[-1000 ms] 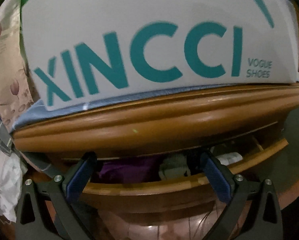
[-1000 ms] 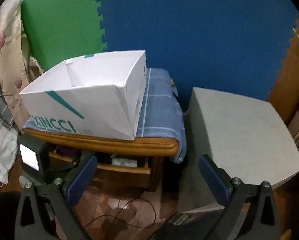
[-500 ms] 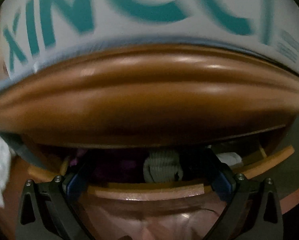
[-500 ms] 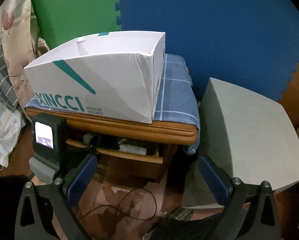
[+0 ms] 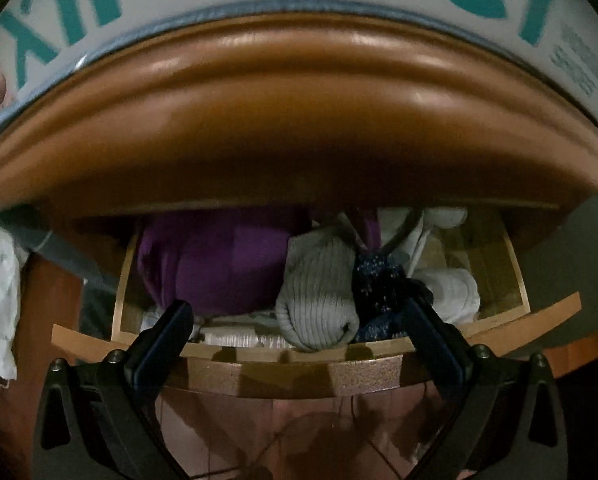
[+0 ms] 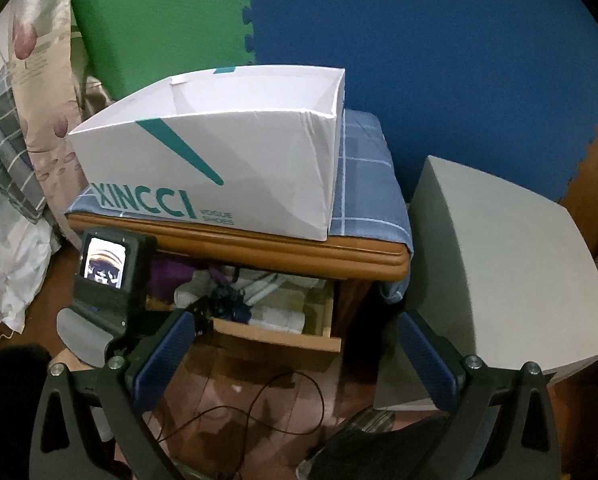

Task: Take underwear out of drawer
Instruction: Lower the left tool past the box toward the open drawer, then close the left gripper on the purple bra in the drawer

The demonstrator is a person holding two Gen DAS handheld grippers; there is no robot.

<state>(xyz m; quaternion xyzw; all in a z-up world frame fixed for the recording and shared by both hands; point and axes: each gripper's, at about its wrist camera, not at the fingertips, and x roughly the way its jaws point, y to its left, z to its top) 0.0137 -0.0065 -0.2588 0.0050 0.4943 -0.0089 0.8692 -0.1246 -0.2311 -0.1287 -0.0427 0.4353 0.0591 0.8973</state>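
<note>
The wooden drawer [image 5: 283, 354] stands pulled out under the nightstand top. Inside lie a purple garment [image 5: 219, 260], a grey ribbed sock [image 5: 319, 292], a dark speckled piece [image 5: 379, 284] and white cloth [image 5: 451, 288]. My left gripper [image 5: 297, 320] is open and empty at the drawer's front edge, its fingers spanning the purple garment to the dark piece. In the right wrist view the drawer [image 6: 283, 336] shows with the left gripper's body [image 6: 107, 276] in front of it. My right gripper [image 6: 295, 344] is open and empty, held back above the floor.
A white XINCCI shoe box [image 6: 219, 176] sits on a blue checked cloth [image 6: 367, 184] on the nightstand. A grey cabinet [image 6: 499, 280] stands at the right. Bedding [image 6: 15, 200] lies at the left. A black cable [image 6: 259, 400] runs over the wooden floor.
My left gripper has moved down and in to the drawer's front edge, so the contents show larger. My right gripper has moved closer and leftward.
</note>
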